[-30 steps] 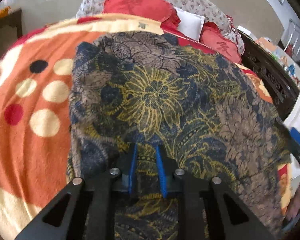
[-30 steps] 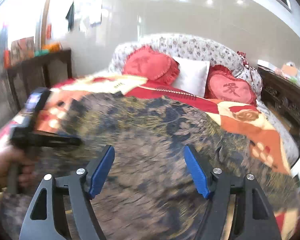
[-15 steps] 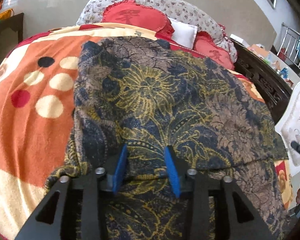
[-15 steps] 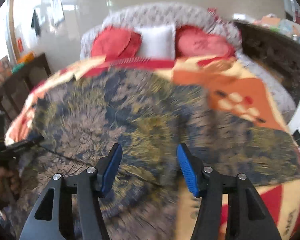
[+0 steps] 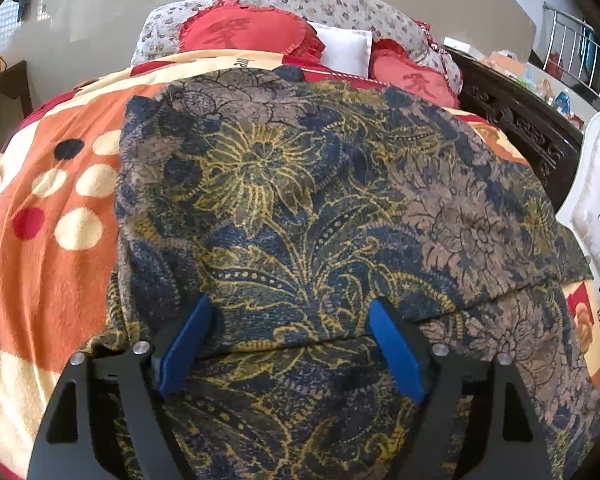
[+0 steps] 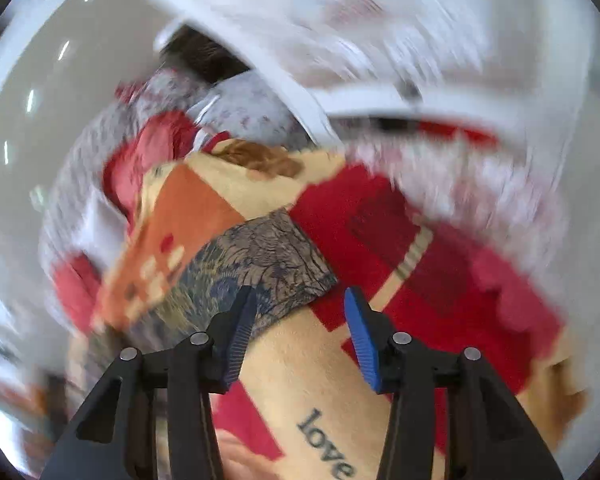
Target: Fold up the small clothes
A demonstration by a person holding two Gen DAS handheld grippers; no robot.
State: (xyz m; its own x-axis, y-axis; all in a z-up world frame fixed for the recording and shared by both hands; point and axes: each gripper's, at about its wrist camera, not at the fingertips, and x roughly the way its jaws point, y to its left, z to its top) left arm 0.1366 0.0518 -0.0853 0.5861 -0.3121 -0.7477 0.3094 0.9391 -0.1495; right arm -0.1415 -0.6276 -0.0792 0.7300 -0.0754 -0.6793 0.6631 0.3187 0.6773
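In the left wrist view we hold our left claw [image 5: 290, 340] low over the dark blue and brown floral fabric garment with yellow line flowers [image 5: 300, 200], which lies spread across the bed on the orange, cream and red patterned fleece blanket [image 5: 40, 280]. Its jaws have just been opening and now stand wide apart; the blue pads [image 5: 184, 340] sit on either side of a folded edge of the garment without pressing on it. Beyond the garment we see two red heart-shaped cushions [image 5: 244, 32] and a white pillow [image 5: 348, 50] against the flowered headboard, and a dark carved wooden bed frame [image 5: 520, 124] at the right. In the right wrist view, heavily blurred, our right claw [image 6: 300, 320] hangs over the same blanket near a corner of the garment [image 6: 260, 264]. Its jaws have just been closing yet remain apart, with only bare blanket between them; the left pad [image 6: 240, 332] lies just beside the garment's edge, though we cannot tell whether it touches. The word "love" [image 6: 326, 450] is printed on the blanket close below.
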